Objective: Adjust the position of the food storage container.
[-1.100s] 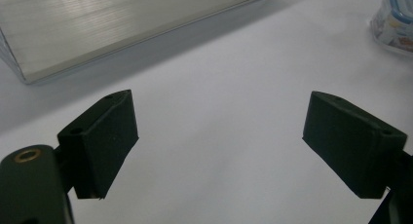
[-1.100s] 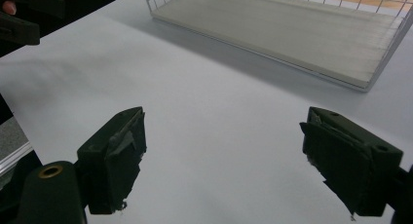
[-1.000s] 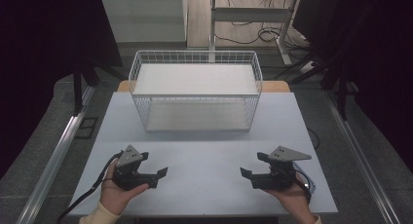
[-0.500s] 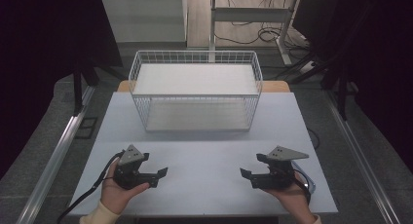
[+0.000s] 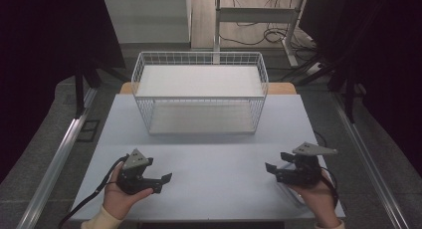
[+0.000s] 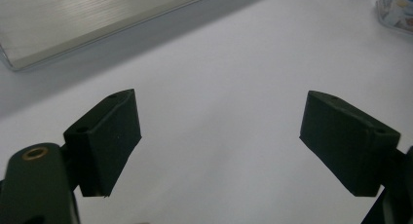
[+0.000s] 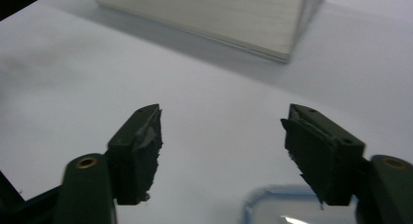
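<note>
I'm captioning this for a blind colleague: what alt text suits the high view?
Two hands hold black two-jaw tongs, the left tongs and right tongs both open, low over the near edge of a pale grey table. Behind them stands an empty white wire basket.

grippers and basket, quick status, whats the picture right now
Left gripper open, nothing between its jaws. Right gripper open, low over a clear blue-rimmed container at the table's near edge. White wire basket sits at the far side, looks unloaded. Table between is bare.
</note>
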`<act>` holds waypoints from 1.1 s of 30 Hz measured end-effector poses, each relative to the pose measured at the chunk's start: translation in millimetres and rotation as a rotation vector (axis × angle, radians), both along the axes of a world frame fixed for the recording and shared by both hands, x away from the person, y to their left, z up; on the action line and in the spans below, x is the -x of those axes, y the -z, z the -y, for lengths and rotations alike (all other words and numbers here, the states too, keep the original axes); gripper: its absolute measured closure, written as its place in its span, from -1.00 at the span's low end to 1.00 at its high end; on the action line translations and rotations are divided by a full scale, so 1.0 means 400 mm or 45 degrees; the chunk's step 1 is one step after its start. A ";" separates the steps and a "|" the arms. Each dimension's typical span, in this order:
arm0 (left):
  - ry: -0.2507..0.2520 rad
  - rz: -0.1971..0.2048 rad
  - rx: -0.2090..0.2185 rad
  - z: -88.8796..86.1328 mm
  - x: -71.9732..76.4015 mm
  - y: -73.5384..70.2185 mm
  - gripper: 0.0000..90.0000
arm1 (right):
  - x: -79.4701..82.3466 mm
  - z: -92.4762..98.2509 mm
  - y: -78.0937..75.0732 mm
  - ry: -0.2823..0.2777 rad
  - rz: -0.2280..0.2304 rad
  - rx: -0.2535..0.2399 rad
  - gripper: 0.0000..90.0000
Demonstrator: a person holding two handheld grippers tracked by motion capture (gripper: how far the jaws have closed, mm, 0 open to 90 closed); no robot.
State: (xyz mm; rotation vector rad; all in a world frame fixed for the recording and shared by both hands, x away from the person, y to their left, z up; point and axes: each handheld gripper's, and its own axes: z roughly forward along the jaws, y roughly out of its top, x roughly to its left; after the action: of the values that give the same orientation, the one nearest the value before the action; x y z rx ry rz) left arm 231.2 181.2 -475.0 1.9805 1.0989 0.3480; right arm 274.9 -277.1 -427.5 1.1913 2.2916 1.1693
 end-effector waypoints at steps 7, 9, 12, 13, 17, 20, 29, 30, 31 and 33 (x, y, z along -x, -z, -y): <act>0.001 -0.010 -0.015 0.005 -0.003 0.007 -0.68 | 0.007 0.105 -0.031 0.109 -0.012 0.032 -0.04; 0.003 -0.012 -0.017 0.006 -0.002 0.008 -0.68 | 0.019 0.128 -0.040 0.118 -0.020 0.060 0.08; 0.006 -0.016 -0.017 0.007 -0.001 0.008 -0.68 | 0.039 0.157 -0.045 0.128 -0.051 0.118 0.23; 0.006 -0.015 -0.017 0.007 0.000 0.008 -0.68 | 0.044 0.165 -0.043 0.131 -0.068 0.143 0.28; 0.006 -0.016 -0.017 0.007 0.000 0.008 -0.68 | 0.061 0.191 -0.027 0.150 -0.115 0.211 0.45; 0.009 -0.017 -0.021 0.008 -0.001 0.010 -0.68 | 0.087 0.223 -0.007 0.170 -0.169 0.261 0.69; 0.010 -0.017 -0.032 0.007 0.000 0.010 -0.69 | 0.123 0.253 0.032 0.198 -0.349 0.413 0.98; 0.009 -0.016 -0.030 0.007 -0.001 0.010 -0.69 | 0.128 0.253 0.035 0.193 -0.363 0.421 0.98; 0.009 -0.016 -0.030 0.007 -0.001 0.010 -0.69 | 0.132 0.252 0.039 0.190 -0.379 0.435 0.98; 0.012 -0.018 -0.032 0.007 -0.001 0.011 -0.69 | 0.138 0.250 0.049 0.196 -0.407 0.472 0.98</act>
State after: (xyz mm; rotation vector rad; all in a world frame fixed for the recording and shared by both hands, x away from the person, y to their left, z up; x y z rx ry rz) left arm 231.7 178.2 -479.4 2.0125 1.0987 0.3442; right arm 219.6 -377.1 -446.9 1.4507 2.4425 0.4965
